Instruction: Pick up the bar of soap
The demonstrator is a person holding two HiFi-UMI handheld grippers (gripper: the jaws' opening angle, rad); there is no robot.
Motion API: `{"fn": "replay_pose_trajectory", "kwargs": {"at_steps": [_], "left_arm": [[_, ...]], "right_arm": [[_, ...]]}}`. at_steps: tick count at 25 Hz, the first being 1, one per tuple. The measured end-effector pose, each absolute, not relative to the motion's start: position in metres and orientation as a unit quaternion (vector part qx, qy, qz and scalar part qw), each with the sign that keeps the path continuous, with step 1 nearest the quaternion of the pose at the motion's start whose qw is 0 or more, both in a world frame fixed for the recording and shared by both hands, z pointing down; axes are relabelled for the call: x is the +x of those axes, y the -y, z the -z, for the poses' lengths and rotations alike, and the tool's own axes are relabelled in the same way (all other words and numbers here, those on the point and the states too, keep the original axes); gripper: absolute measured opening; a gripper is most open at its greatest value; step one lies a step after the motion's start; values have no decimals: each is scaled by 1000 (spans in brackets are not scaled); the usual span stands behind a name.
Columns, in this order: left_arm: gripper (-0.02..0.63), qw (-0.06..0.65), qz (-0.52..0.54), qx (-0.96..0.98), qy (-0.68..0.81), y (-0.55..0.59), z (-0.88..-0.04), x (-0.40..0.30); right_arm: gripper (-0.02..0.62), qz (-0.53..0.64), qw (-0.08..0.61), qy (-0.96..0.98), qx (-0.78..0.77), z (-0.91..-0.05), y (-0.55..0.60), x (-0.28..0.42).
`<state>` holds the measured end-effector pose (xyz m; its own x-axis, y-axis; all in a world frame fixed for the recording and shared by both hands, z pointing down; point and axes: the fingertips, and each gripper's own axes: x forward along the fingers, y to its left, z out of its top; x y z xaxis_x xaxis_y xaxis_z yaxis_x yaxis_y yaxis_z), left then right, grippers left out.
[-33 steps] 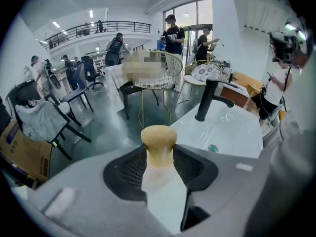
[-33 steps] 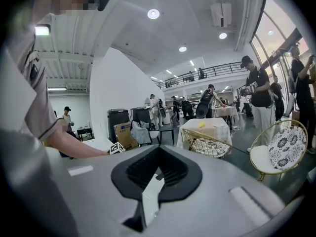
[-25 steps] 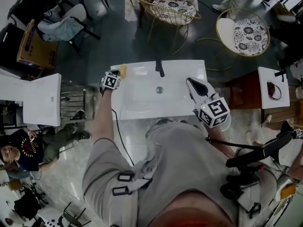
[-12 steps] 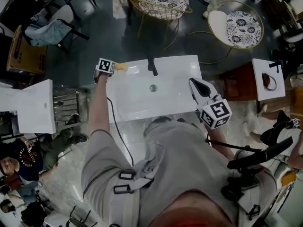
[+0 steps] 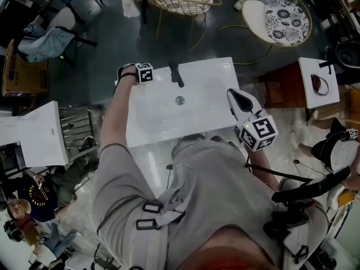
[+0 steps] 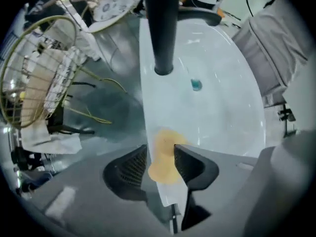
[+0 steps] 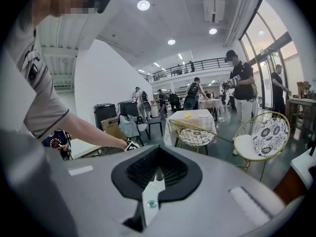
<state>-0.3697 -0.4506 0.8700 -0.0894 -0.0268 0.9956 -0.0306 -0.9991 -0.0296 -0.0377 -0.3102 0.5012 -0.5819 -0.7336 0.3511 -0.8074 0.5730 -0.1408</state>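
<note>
soap lies on the sink rim at ten o'clock from the drain, near the tap. the left gripper has slid in over it; its jaws, shut a second ago, are opening with the bar between them, so closing looks next. the right gripper, at three o'clock, has its jaws together, empty.

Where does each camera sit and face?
Head view: on the person's head, looking down at white rectangular sink; torso, left arm show.
Left gripper view: on left gripper, along opening jaws around pale orange soap bar, towards black faucet.
Right gripper view: on shut right gripper, facing the room; left arm shows.
Shared: sink and faucet, head and left views.
</note>
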Motion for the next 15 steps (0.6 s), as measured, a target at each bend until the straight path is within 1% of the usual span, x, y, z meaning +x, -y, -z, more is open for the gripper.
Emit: {"fn": "replay_pose_trajectory", "kwargs": {"at_steps": [1,2,3,7,15], "left_arm": [[184,-3,-750,661,3,449,-874,-369],[216,-3,-759,651,-10,448,-877,-370],[225,-1,-763,646,-17,447,-879,-370],[225,12,-765,644,-17,450,-875,-374],[225,-1,-767,641,-28,438,-887,-377]], "right_arm": [[3,-145,127,876,442,-501,312,-36],[3,-145,126,875,444,-501,313,-35],[3,-145,125,874,446,-500,314,-34],[3,-146,119,871,454,-500,316,-29],[3,-149,122,871,451,-503,314,-31]]}}
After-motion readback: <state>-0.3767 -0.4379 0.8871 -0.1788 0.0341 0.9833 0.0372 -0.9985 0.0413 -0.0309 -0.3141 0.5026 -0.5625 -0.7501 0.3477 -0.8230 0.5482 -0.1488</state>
